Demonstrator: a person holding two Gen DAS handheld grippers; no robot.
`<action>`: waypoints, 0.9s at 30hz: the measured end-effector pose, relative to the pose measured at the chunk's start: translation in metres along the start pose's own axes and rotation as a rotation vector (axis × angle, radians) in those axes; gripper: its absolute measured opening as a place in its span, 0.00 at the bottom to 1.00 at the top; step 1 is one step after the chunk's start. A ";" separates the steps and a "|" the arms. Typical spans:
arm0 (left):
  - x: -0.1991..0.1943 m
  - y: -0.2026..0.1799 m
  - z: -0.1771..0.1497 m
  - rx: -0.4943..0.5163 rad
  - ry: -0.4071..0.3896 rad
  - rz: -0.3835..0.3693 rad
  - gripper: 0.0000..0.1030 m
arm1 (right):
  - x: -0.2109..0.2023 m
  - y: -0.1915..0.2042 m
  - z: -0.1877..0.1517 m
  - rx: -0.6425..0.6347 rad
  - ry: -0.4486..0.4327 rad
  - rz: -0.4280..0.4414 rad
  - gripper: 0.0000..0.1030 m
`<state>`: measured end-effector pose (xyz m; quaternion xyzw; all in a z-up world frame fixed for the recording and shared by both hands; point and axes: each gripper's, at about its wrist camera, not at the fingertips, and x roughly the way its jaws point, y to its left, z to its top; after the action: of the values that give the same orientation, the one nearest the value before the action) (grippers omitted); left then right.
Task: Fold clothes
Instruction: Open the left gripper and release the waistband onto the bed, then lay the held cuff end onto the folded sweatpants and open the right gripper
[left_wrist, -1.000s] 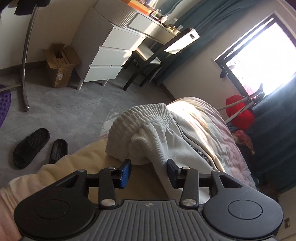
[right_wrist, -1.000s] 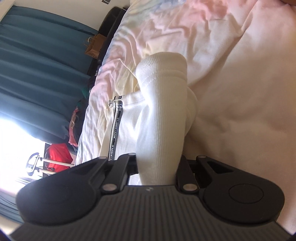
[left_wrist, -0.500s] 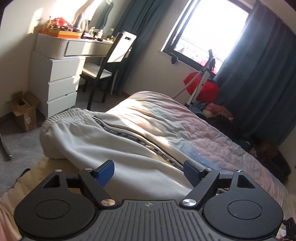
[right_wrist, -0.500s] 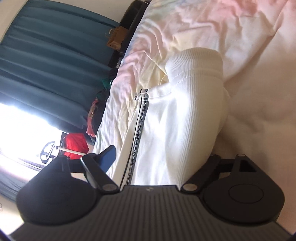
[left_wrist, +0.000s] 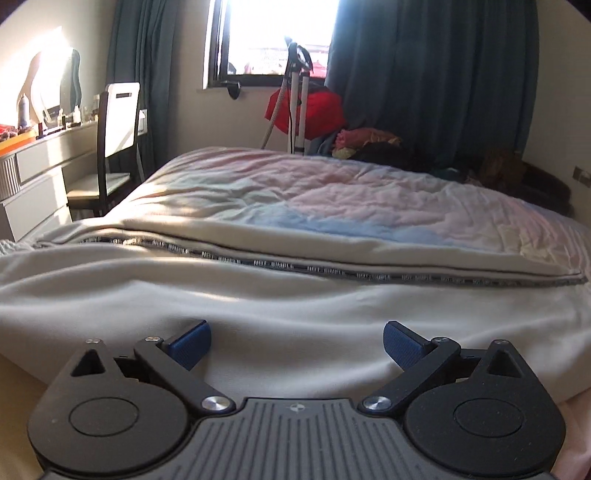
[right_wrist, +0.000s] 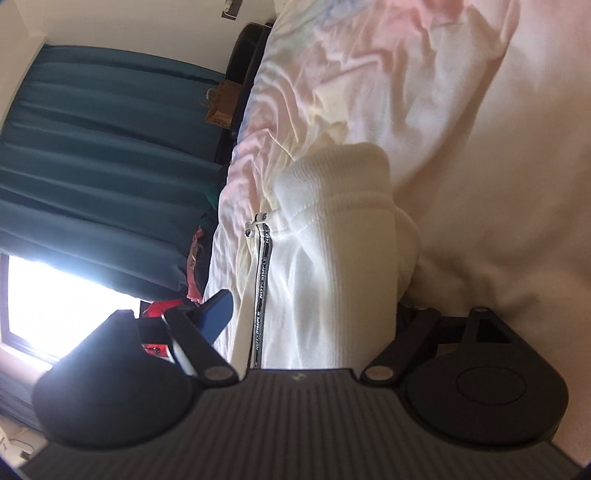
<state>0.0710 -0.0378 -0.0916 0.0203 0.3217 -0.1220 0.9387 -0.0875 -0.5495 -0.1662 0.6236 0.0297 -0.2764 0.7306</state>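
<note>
The white sweatpants (left_wrist: 295, 306) lie folded lengthwise across the bed (left_wrist: 332, 199): soft, thick and floppy, so pinch the ribbed cuff (right_wrist: 332, 184) or waistband. Your left gripper (left_wrist: 297, 341) is opening, nothing pinched. Your right gripper (right_wrist: 314, 317) is closing slightly, cloth between its pads but not squeezed.

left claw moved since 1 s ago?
Yes. The left claw, opening, swung from the white ribbed trouser waistband end to mid-leg; the dark wooden chair slid left in view.
</note>
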 end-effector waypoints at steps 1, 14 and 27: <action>0.006 0.001 -0.005 0.011 0.026 0.017 0.98 | 0.002 0.002 0.000 -0.025 -0.001 -0.006 0.75; 0.016 -0.004 -0.012 0.099 0.066 0.061 1.00 | -0.017 0.106 -0.045 -0.763 -0.204 -0.200 0.15; -0.028 0.059 0.025 -0.078 -0.031 0.139 1.00 | -0.080 0.172 -0.319 -1.712 -0.078 0.358 0.14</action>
<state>0.0786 0.0226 -0.0573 0.0041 0.3093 -0.0440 0.9499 0.0171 -0.2122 -0.0513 -0.1538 0.1036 -0.0614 0.9807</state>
